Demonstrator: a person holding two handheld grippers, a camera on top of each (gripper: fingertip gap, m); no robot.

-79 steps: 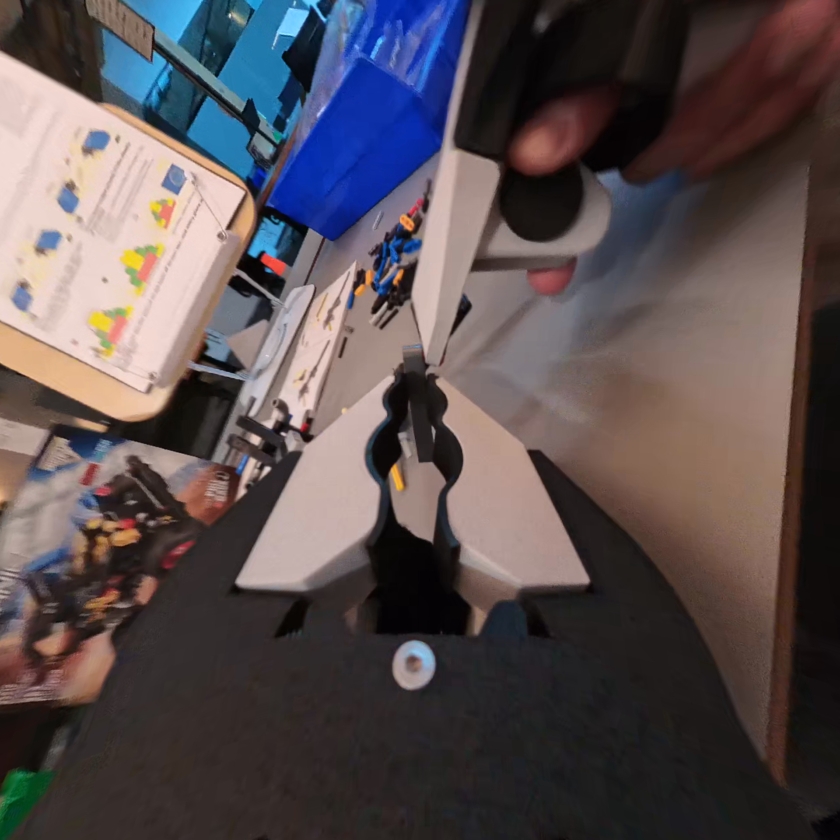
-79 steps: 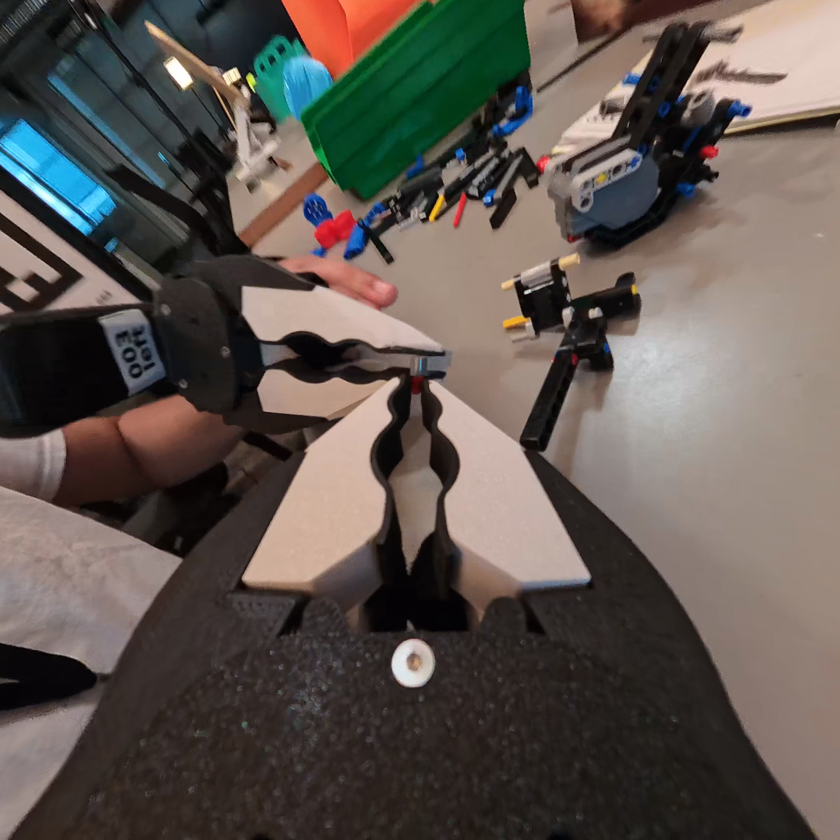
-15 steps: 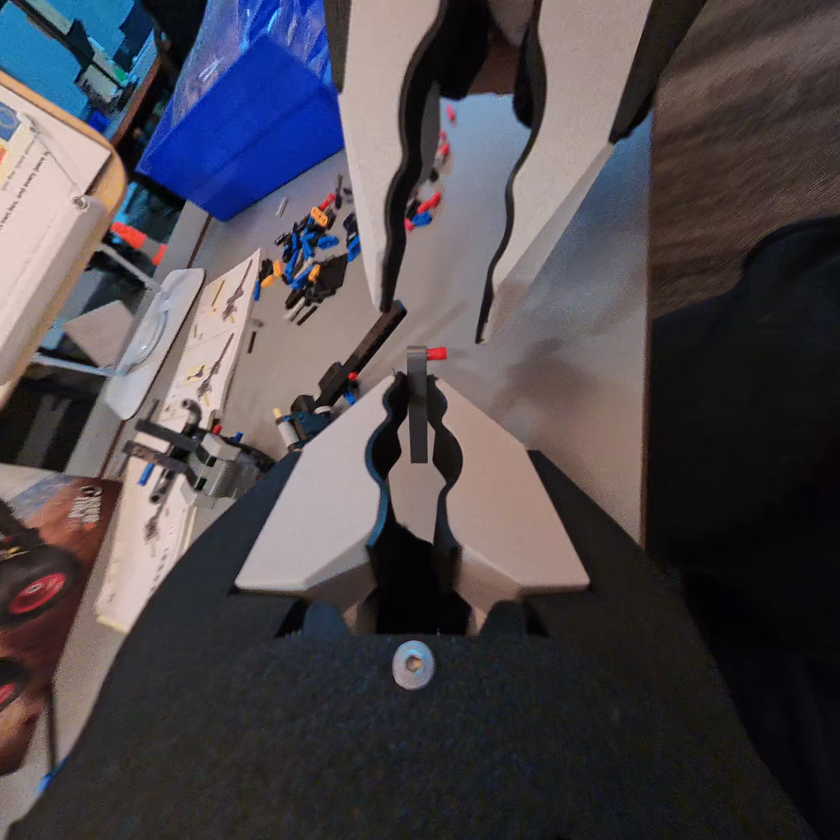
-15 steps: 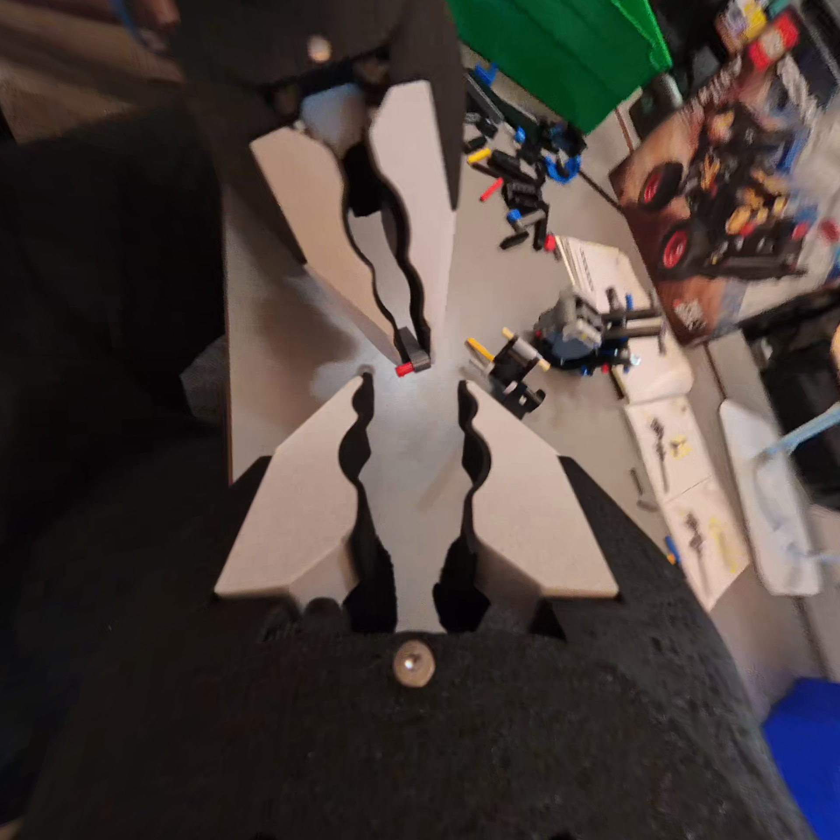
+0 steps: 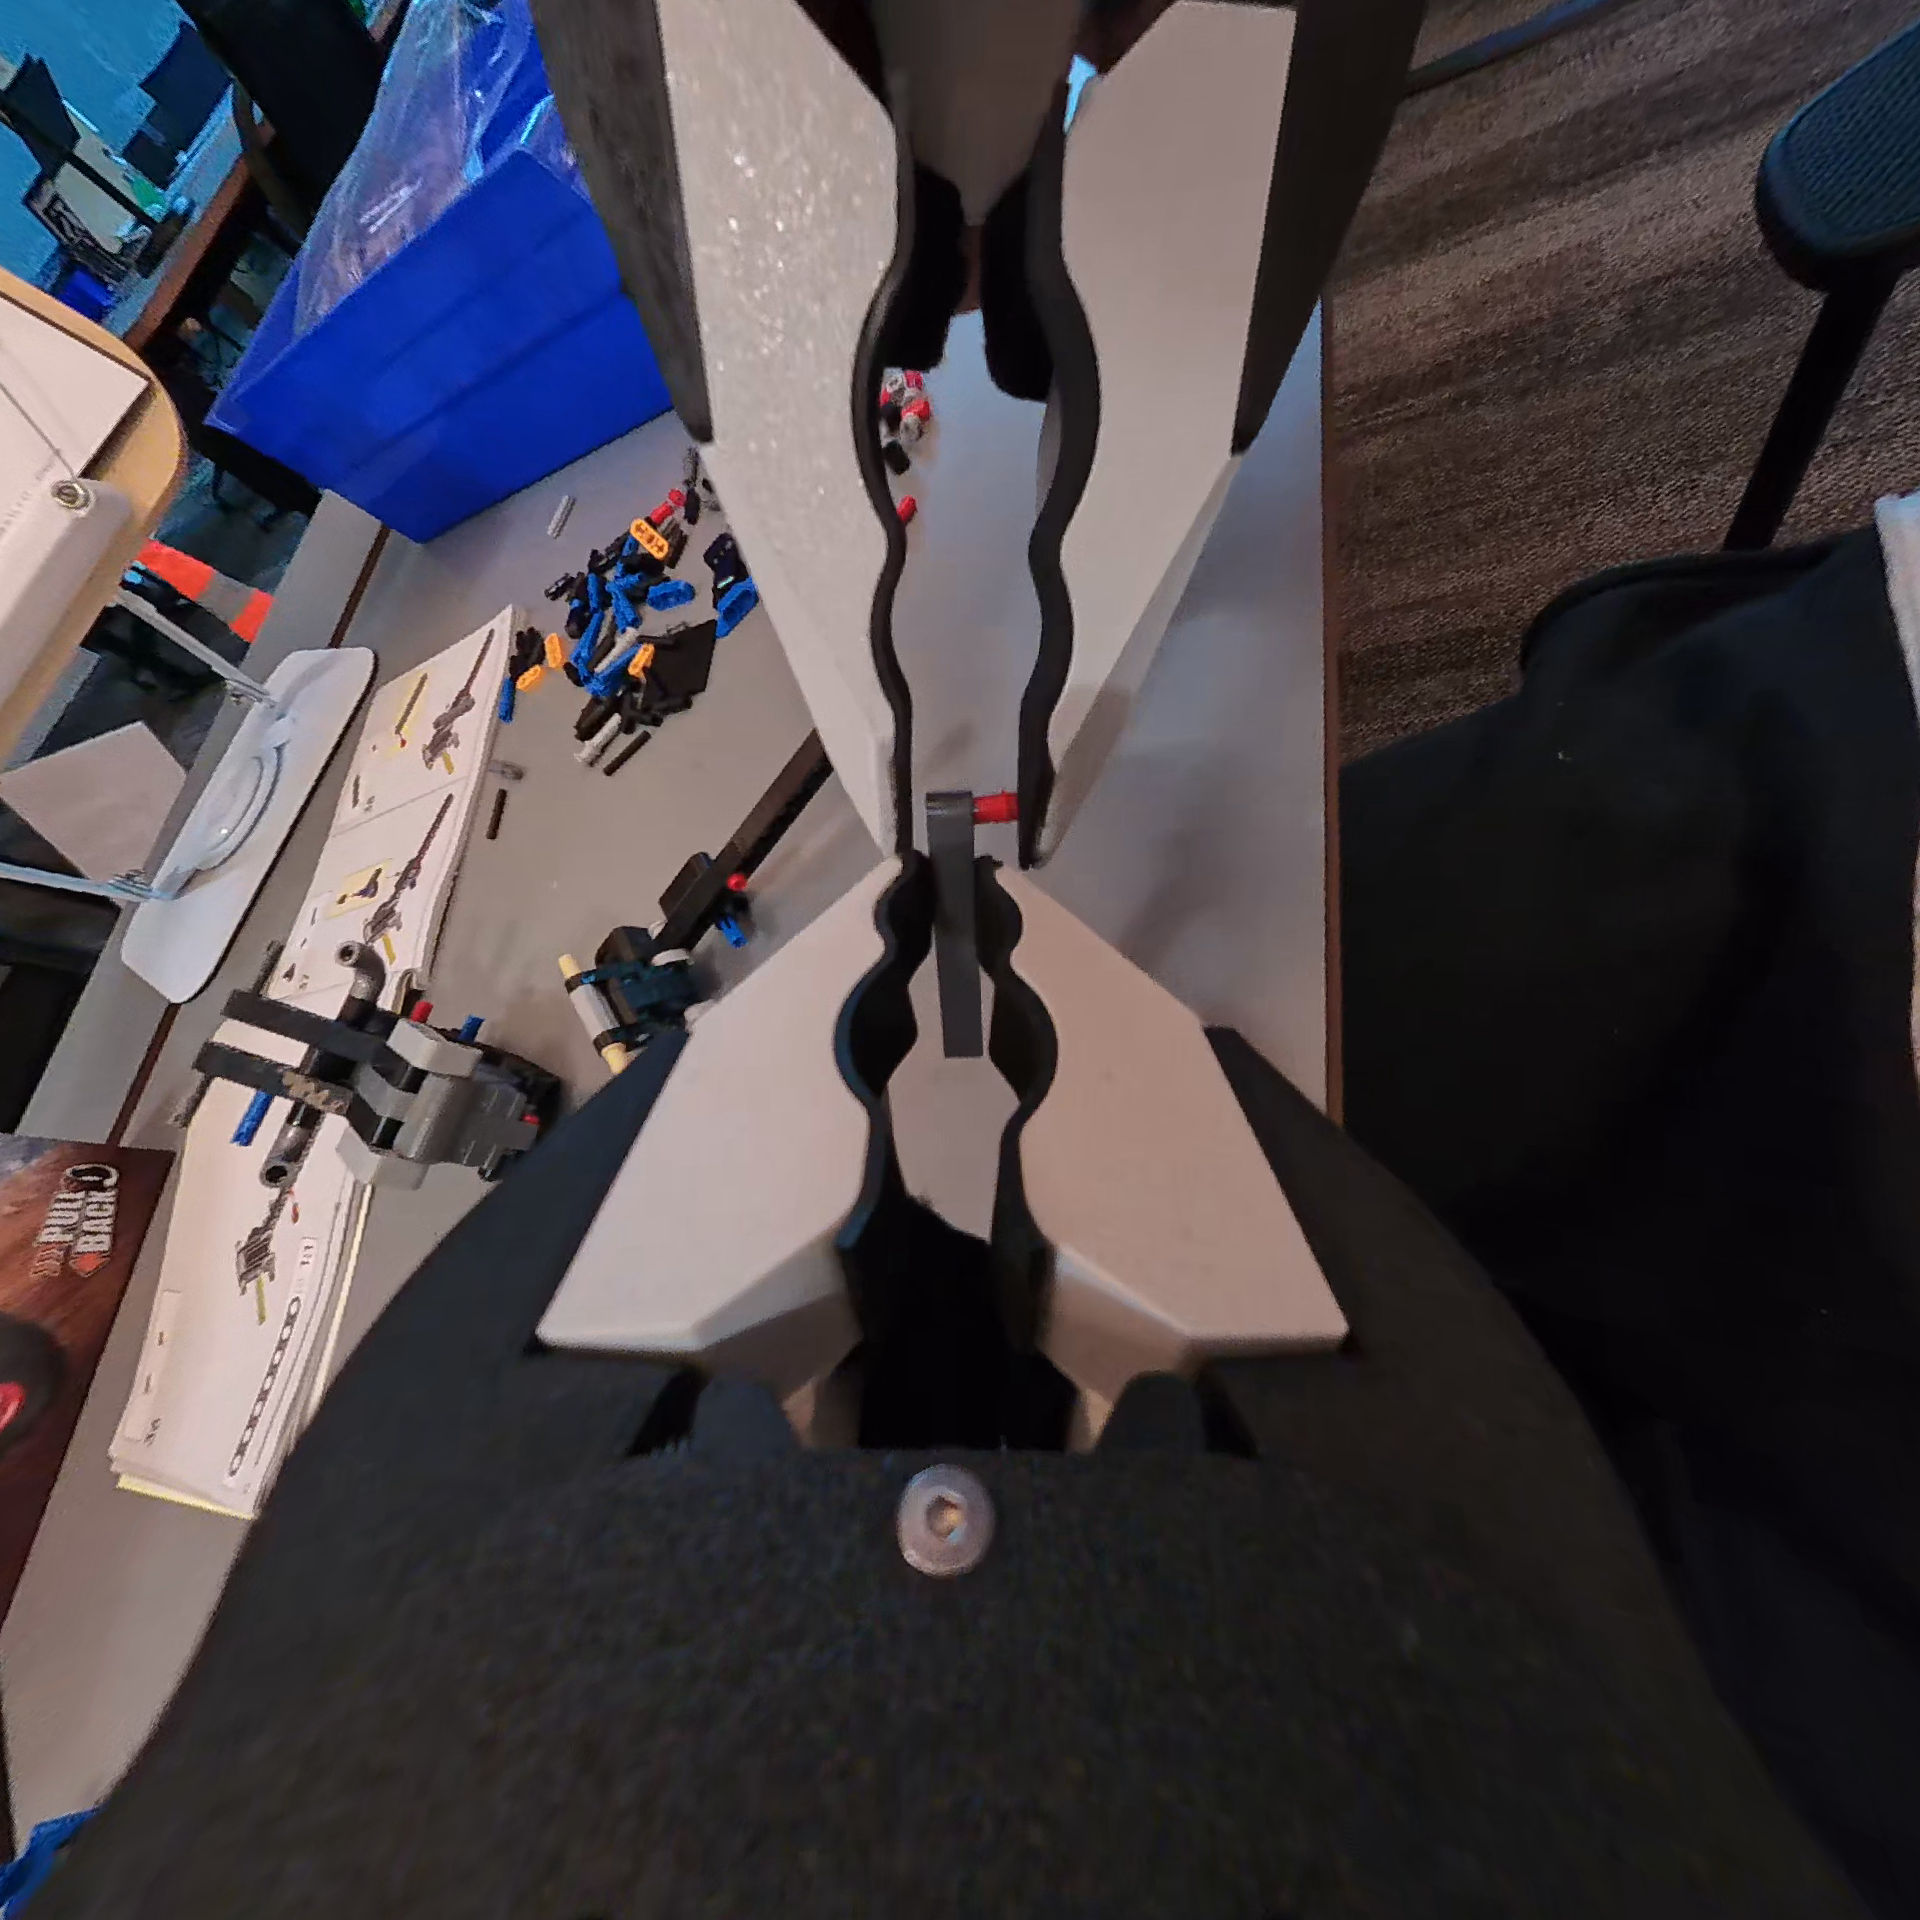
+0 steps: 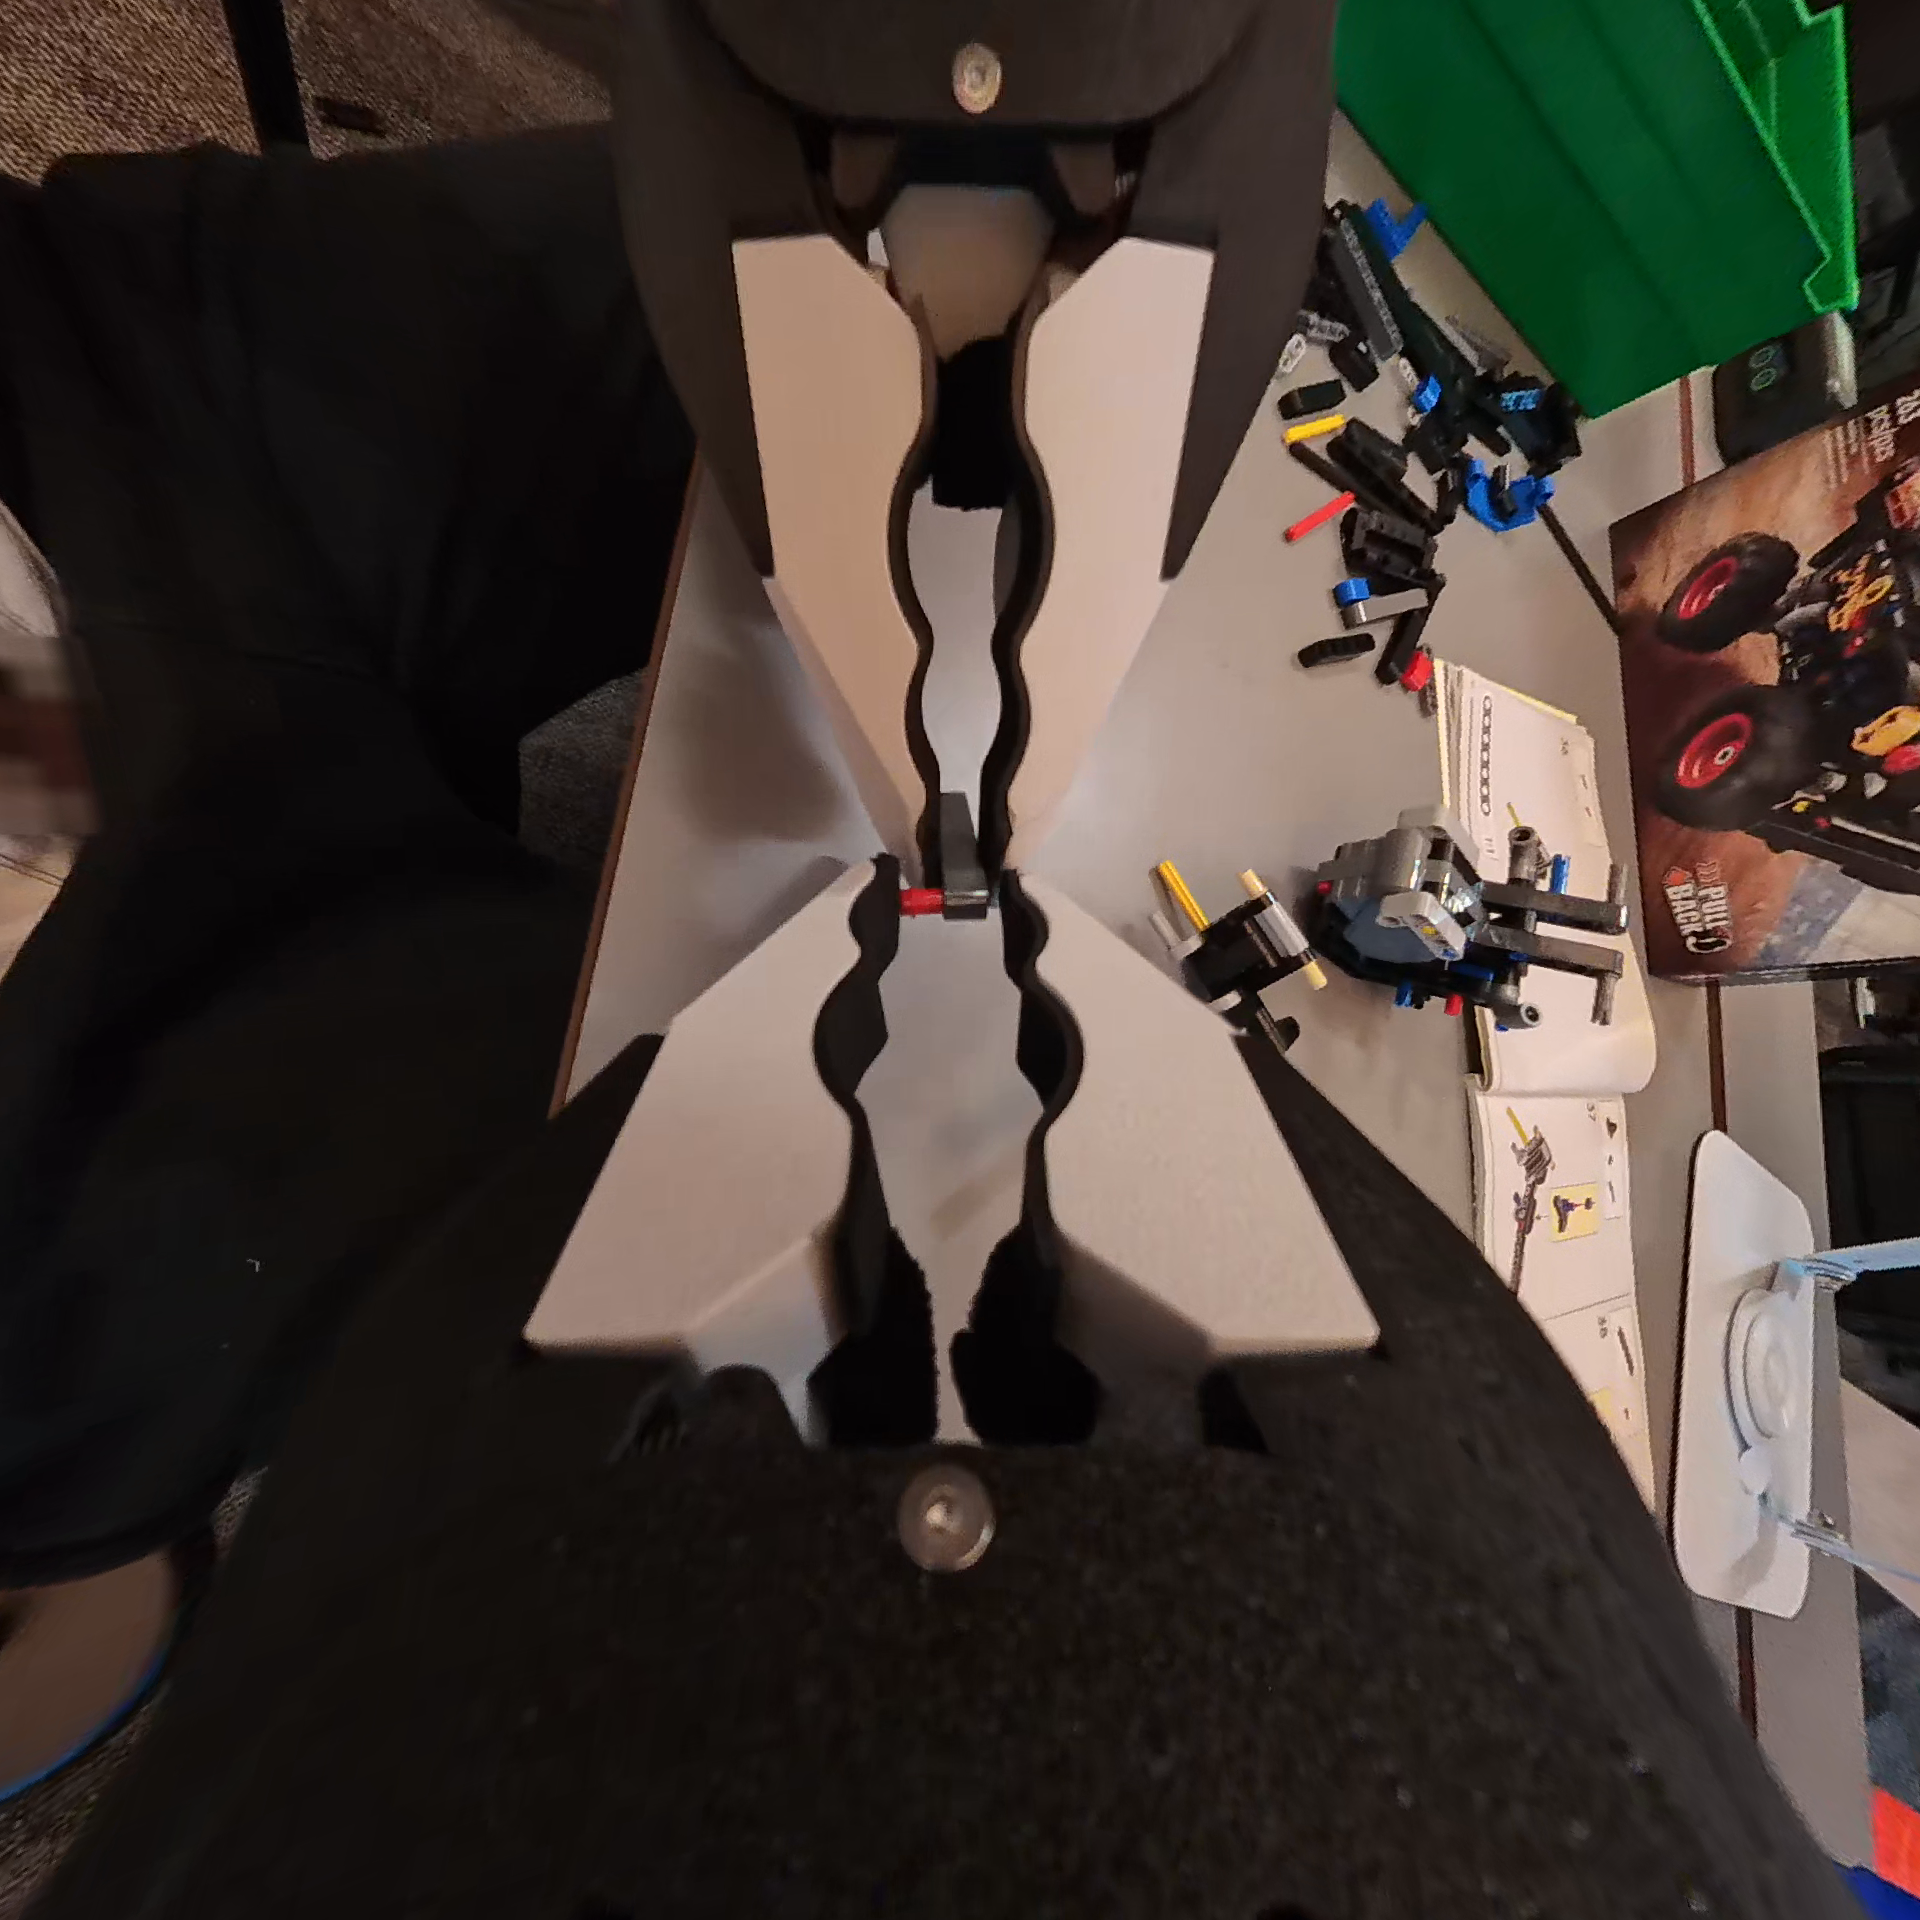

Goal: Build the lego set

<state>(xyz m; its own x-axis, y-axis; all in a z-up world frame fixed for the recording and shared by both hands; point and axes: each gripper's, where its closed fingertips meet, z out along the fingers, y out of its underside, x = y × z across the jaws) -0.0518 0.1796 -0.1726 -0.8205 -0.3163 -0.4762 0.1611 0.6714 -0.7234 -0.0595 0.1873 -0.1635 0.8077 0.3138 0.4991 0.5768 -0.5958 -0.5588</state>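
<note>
- Left claw is clamped on a short dark grey beam, held edge-on above the tabletop near its edge; a red pin sticks sideways out of the beam's top end.
- Right claw stands partly open, tip to tip with the left, fingers either side of the pin and beam end; I can't tell whether they touch yet.
- Handling, as I judge it: tiny, light, rigid plastic, slick faces. Pin is friction-fit, so squeeze along its axis (off-axis and it skews or pops out).
- Grip the beam by its flat faces, low, leaving the pin end free.
- Around: half-built chassis on the instruction booklet, a small black sub-assembly beside it, loose parts pile, blue bin, green bin, set box.
- Nothing stands between the claws; all clutter is well off to one side. Drop risk: off the tabletop edge.
</note>
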